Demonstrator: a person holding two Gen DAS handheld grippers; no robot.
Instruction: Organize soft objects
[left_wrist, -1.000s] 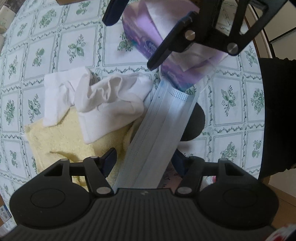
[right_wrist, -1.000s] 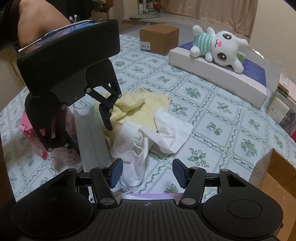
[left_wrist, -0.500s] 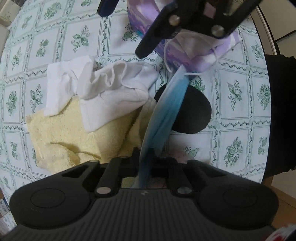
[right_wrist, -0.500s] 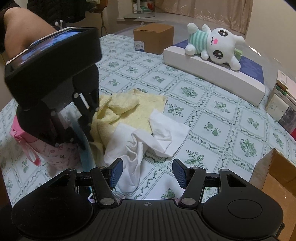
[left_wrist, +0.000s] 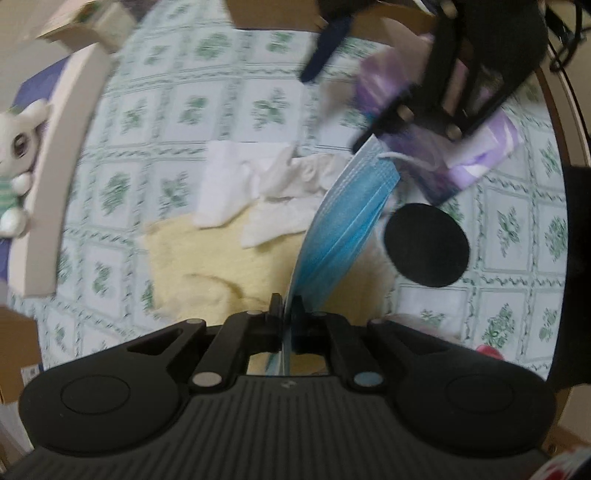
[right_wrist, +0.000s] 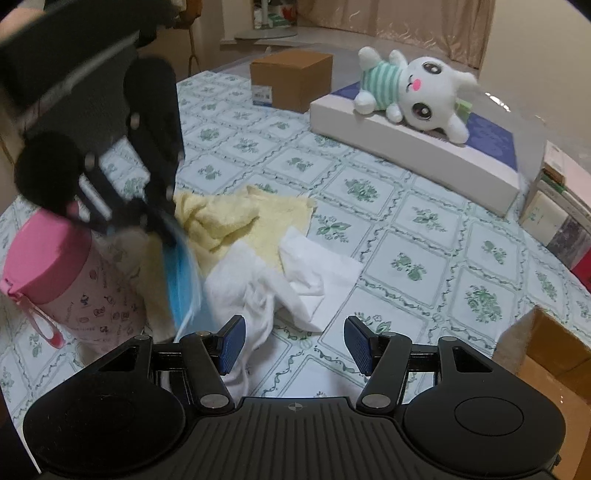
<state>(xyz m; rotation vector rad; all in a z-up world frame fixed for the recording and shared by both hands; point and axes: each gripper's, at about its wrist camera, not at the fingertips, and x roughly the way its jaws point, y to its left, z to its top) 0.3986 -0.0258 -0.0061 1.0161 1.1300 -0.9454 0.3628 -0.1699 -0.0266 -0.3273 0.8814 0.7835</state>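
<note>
My left gripper (left_wrist: 287, 306) is shut on a blue face mask (left_wrist: 343, 225) and holds it above the table; the mask hangs from it in the right wrist view (right_wrist: 183, 280). A yellow towel (left_wrist: 207, 266) lies under crumpled white cloths (left_wrist: 266, 184); both also show in the right wrist view, towel (right_wrist: 236, 218), cloths (right_wrist: 280, 284). My right gripper (right_wrist: 294, 343) is open and empty, low over the white cloths. It appears blurred at the top of the left wrist view (left_wrist: 347, 88), over a purple tissue pack (left_wrist: 476, 147).
A pink bottle (right_wrist: 70, 288) stands at the left; its black top (left_wrist: 426, 245) shows from above. A plush bunny (right_wrist: 417, 96) lies on a white box (right_wrist: 413, 155). Cardboard boxes (right_wrist: 291, 79) stand at the back and at the right edge (right_wrist: 546, 350).
My left gripper has closed on the mask, lifted it off the tissue pack and swung left. The right gripper has stayed open, drawing back a little.
</note>
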